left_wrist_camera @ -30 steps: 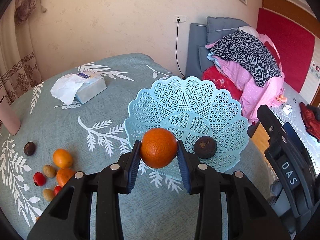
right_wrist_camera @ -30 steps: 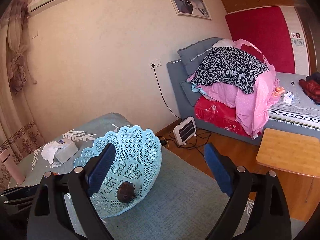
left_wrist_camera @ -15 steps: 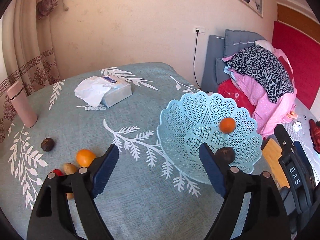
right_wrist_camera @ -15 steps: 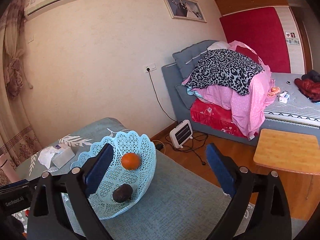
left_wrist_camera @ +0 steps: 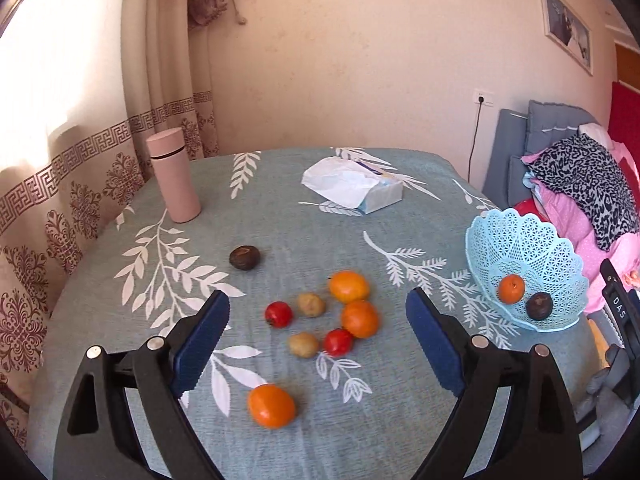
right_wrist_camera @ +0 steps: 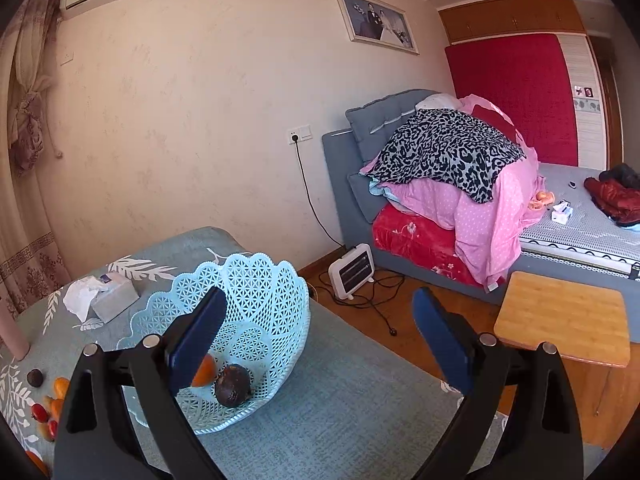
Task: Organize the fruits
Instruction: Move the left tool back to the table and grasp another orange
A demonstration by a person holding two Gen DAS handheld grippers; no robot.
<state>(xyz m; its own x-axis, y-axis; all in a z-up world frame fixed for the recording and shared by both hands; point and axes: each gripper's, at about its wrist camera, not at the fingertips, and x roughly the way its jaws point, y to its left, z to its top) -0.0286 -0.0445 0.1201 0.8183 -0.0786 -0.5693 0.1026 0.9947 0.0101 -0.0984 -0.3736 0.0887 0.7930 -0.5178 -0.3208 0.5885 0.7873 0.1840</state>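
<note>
A light blue lattice basket (left_wrist_camera: 532, 248) stands at the table's right edge with an orange (left_wrist_camera: 511, 289) and a dark brown fruit (left_wrist_camera: 539, 306) inside. My left gripper (left_wrist_camera: 318, 334) is open and empty above a cluster of loose fruit: oranges (left_wrist_camera: 359, 318), red fruits (left_wrist_camera: 278, 314), small tan fruits (left_wrist_camera: 311, 304), with another orange (left_wrist_camera: 271, 406) nearer and a dark fruit (left_wrist_camera: 245, 257) farther left. My right gripper (right_wrist_camera: 320, 336) is open and empty beside the basket (right_wrist_camera: 264, 292); its left finger partly hides the orange (right_wrist_camera: 205, 372).
A pink thermos (left_wrist_camera: 173, 176) stands at the back left and a tissue box (left_wrist_camera: 356, 186) at the back middle of the leaf-patterned tablecloth. A bed with piled bedding (right_wrist_camera: 460, 168), a small heater (right_wrist_camera: 352, 272) and a wooden stool (right_wrist_camera: 564, 320) lie beyond the table's right side.
My left gripper opened and dropped the orange into the basket, then swung back left over the loose fruit. The right gripper hardly moved.
</note>
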